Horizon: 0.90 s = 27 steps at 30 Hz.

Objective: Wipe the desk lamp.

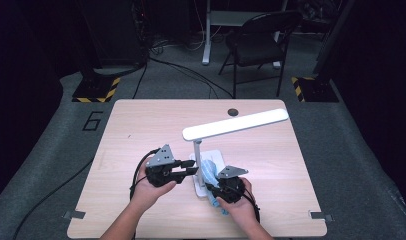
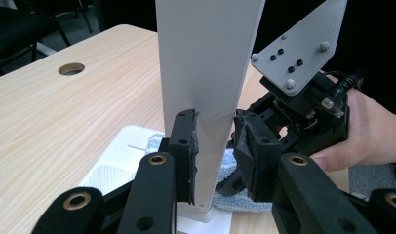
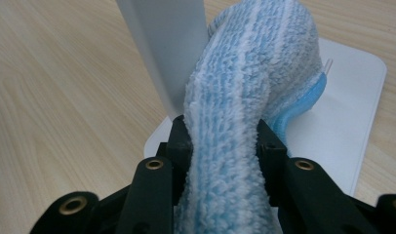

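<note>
While the left claw point(image 1: 190, 171) is squeezing the white lamp's thin post point(image 2: 206, 97) to keep it steady, the right claw point(image 3: 224, 139) is pinching a fluffy blue striped cloth point(image 3: 249, 97) for wiping.

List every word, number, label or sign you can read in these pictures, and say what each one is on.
"6": a large dark numeral on the grey floor left of the table.
Yellow and black hazard stripes, a sign without words: on the two stand bases on the floor beyond the table.
No readable text on the lamp, the blue cloth, the left claw or the right claw.
</note>
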Each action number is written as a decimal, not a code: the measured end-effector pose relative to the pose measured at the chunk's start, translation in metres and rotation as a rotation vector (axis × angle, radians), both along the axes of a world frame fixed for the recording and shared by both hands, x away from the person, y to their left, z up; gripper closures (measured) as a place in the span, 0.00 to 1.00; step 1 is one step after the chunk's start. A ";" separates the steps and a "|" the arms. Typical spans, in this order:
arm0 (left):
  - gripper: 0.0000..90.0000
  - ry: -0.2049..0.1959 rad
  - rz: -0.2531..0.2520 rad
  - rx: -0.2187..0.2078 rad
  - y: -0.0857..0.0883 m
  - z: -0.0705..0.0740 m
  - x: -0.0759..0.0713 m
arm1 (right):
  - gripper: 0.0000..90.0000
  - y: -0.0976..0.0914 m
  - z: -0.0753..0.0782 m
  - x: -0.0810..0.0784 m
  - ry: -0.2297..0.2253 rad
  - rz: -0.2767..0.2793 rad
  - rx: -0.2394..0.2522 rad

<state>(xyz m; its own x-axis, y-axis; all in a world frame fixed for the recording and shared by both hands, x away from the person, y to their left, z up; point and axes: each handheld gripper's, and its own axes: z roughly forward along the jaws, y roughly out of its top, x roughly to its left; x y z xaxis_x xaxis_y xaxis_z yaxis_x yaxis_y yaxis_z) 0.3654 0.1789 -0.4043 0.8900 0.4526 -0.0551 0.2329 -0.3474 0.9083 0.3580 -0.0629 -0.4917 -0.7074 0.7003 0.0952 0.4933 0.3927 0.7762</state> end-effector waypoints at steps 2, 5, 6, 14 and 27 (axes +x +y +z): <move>0.78 0.005 0.001 -0.002 0.000 0.000 0.000 | 0.75 0.000 0.000 0.000 0.003 0.005 0.011; 0.78 0.002 0.003 -0.003 0.000 0.000 0.000 | 0.75 0.001 0.003 -0.002 0.003 0.000 0.023; 0.78 -0.003 0.001 0.000 0.001 0.000 0.000 | 0.75 0.001 0.004 -0.002 -0.002 0.005 0.024; 0.78 0.001 0.004 -0.004 0.001 0.000 0.000 | 0.75 0.000 0.005 -0.003 -0.014 0.007 0.044; 0.77 0.002 0.004 0.007 0.001 0.000 0.000 | 0.75 0.001 0.018 -0.006 -0.033 0.016 0.071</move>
